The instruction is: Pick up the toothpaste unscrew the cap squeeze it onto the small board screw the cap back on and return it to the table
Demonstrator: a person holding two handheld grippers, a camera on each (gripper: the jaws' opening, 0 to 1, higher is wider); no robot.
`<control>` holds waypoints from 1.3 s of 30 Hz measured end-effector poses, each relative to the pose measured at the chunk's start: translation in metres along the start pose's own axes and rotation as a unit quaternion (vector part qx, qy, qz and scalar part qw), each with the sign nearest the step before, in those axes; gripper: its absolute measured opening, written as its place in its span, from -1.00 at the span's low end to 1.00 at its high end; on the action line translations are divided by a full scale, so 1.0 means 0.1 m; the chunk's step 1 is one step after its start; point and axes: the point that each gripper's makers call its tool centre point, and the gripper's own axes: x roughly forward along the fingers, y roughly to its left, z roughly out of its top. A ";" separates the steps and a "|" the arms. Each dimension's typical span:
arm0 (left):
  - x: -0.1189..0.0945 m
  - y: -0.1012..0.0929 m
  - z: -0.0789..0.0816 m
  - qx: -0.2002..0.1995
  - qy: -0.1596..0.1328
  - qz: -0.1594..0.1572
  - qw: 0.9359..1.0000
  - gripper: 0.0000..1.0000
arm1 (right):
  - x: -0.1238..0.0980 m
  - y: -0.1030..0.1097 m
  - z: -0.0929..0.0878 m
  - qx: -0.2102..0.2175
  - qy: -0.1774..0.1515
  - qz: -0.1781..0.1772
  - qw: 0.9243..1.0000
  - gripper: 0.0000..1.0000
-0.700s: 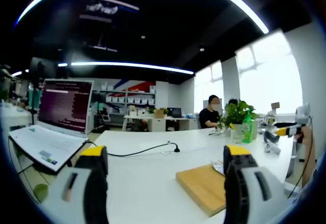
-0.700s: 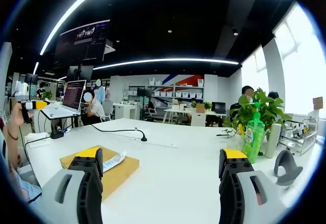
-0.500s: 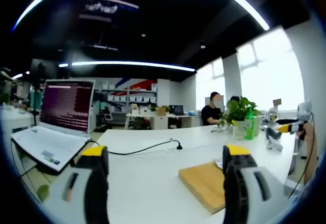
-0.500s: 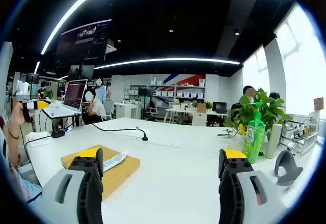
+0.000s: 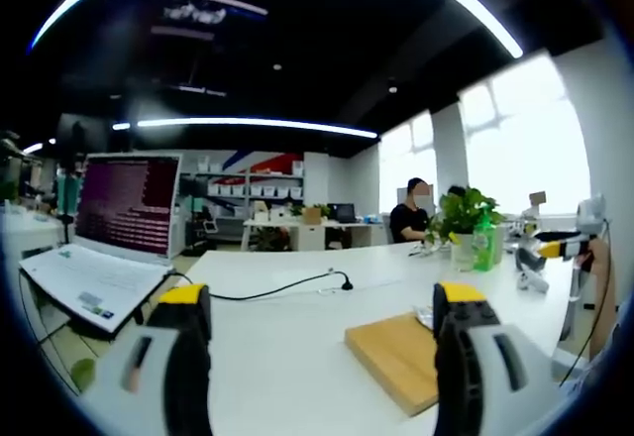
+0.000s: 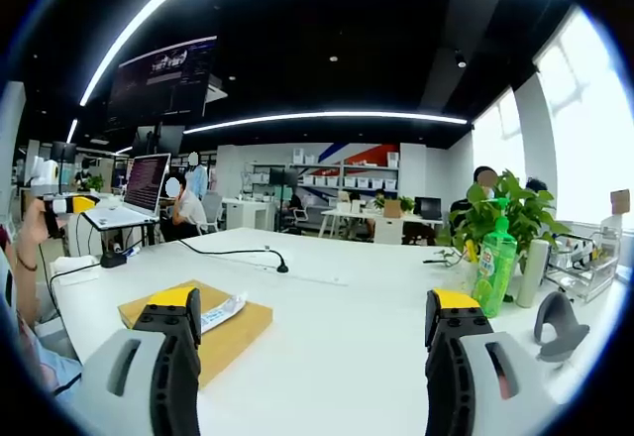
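Toothpaste tube (image 6: 220, 313) lies on the small wooden board (image 6: 233, 332), lower left of right gripper view, just behind that gripper's left jaw. Right gripper (image 6: 312, 332) has jaws wide apart, nothing btwn them, above white table (image 6: 337, 307). Left gripper (image 5: 322, 327) likewise spread, empty; board at lower right in its view, laptop (image 5: 109, 233) at left, black cable (image 5: 277, 292) mid-frame. Green bottle (image 6: 492, 263) & potted plant (image 6: 510, 208) at right.
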 end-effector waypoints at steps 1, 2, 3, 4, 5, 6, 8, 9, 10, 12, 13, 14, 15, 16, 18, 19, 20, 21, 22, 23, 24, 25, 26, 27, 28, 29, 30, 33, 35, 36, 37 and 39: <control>0.00 0.00 0.00 -0.001 0.001 0.000 1.000 0.96 | 0.00 -0.01 0.00 0.000 0.000 -0.001 1.000 0.97; 0.00 0.00 -0.01 -0.002 0.002 0.000 1.000 0.96 | -0.01 -0.02 0.01 0.000 -0.001 -0.004 1.000 0.97; 0.00 0.01 -0.01 -0.002 0.002 0.001 1.000 0.96 | -0.02 -0.02 0.02 -0.001 -0.003 -0.005 1.000 0.97; 0.00 0.01 -0.01 -0.002 0.002 0.001 1.000 0.96 | -0.03 -0.03 0.02 -0.002 -0.004 -0.007 1.000 0.97; 0.00 0.01 -0.01 -0.002 0.002 0.001 1.000 0.96 | -0.03 -0.03 0.03 -0.003 -0.005 -0.008 1.000 0.97; 0.00 0.01 -0.01 -0.002 0.002 0.000 1.000 0.96 | -0.03 -0.04 0.03 -0.004 -0.005 -0.010 1.000 0.97; 0.00 0.01 -0.01 -0.001 0.002 0.002 1.000 0.96 | -0.03 -0.05 0.03 -0.006 -0.004 -0.011 1.000 0.97; -0.01 0.02 0.00 0.000 0.001 0.006 1.000 0.96 | -0.03 -0.05 0.03 -0.005 -0.004 -0.010 1.000 0.97; -0.01 0.02 0.00 0.002 0.001 0.007 1.000 0.96 | -0.03 -0.05 0.03 -0.005 -0.003 -0.009 1.000 0.97; -0.01 0.02 0.00 0.005 0.002 0.007 1.000 0.96 | -0.02 -0.04 0.02 -0.004 -0.002 -0.008 1.000 0.97; -0.01 0.02 0.00 0.005 0.002 0.006 1.000 0.96 | -0.02 -0.04 0.02 -0.004 -0.002 -0.007 1.000 0.97; -0.01 0.02 0.00 0.003 0.002 0.006 1.000 0.96 | -0.02 -0.04 0.02 -0.004 -0.001 -0.007 1.000 0.97; -0.01 0.02 0.01 0.002 0.001 0.006 1.000 0.96 | -0.02 -0.03 0.02 -0.004 -0.001 -0.006 1.000 0.96; -0.01 0.02 0.01 0.002 0.001 0.005 1.000 0.96 | -0.02 -0.02 0.01 -0.006 0.000 -0.004 1.000 0.96; -0.01 0.02 0.00 0.004 0.002 0.004 1.000 0.95 | -0.01 -0.02 0.01 -0.008 0.000 -0.003 1.000 0.94; -0.01 0.02 0.00 0.005 0.004 0.004 1.000 0.95 | -0.01 -0.02 0.01 -0.006 0.000 -0.003 1.000 0.94; -0.01 0.01 -0.01 0.006 0.005 0.003 1.000 0.96 | -0.01 -0.02 0.01 -0.005 0.000 -0.003 1.000 0.94; -0.01 0.00 -0.01 0.007 0.004 0.001 1.000 0.96 | -0.01 -0.02 0.01 -0.005 0.000 -0.003 1.000 0.94; 0.00 -0.01 0.00 0.008 0.003 -0.001 1.000 0.95 | -0.01 -0.02 0.01 -0.005 0.001 -0.003 1.000 0.95; 0.00 -0.01 0.00 0.009 0.003 -0.002 1.000 0.93 | -0.01 -0.03 0.01 -0.005 0.002 -0.004 1.000 0.95; -0.01 -0.01 0.00 0.009 0.003 -0.003 1.000 0.92 | -0.01 -0.02 0.00 -0.005 0.002 -0.004 1.000 0.95; -0.01 -0.02 0.00 0.009 0.002 -0.004 1.000 0.92 | -0.01 -0.02 0.00 -0.005 0.002 -0.004 1.000 0.95; -0.01 -0.02 0.00 0.009 0.002 -0.005 1.000 0.91 | -0.01 -0.02 0.00 -0.004 0.002 -0.004 1.000 0.95; -0.01 -0.03 0.00 0.008 0.002 -0.006 1.000 0.91 | -0.01 -0.02 0.00 -0.004 0.002 -0.004 1.000 0.95; -0.01 -0.04 0.00 0.007 0.001 -0.008 1.000 0.91 | -0.01 -0.03 0.00 -0.004 0.002 -0.004 1.000 0.95; -0.01 -0.04 0.01 0.006 0.000 -0.010 1.000 0.91 | -0.01 -0.03 0.00 -0.004 0.002 -0.004 1.000 0.95; -0.01 -0.05 0.01 0.005 -0.002 -0.013 1.000 0.91 | -0.01 -0.02 0.00 -0.004 0.002 -0.004 1.000 0.95; -0.01 -0.04 0.01 0.007 0.000 -0.010 1.000 0.92 | 0.00 -0.01 0.01 -0.004 -0.001 -0.003 1.000 0.95; -0.01 -0.03 0.00 0.011 0.001 -0.008 1.000 0.92 | 0.00 0.00 0.00 -0.004 0.001 -0.001 1.000 0.95; -0.01 -0.04 0.00 0.010 0.001 -0.010 1.000 0.92 | 0.00 0.00 0.00 -0.004 0.001 -0.001 1.000 0.95; -0.01 -0.05 0.01 0.009 -0.002 -0.013 1.000 0.92 | 0.00 0.00 -0.01 -0.003 0.002 -0.001 1.000 0.95; -0.01 -0.06 0.01 0.009 -0.003 -0.017 1.000 0.94 | 0.00 0.00 -0.01 -0.003 0.002 -0.001 1.000 0.95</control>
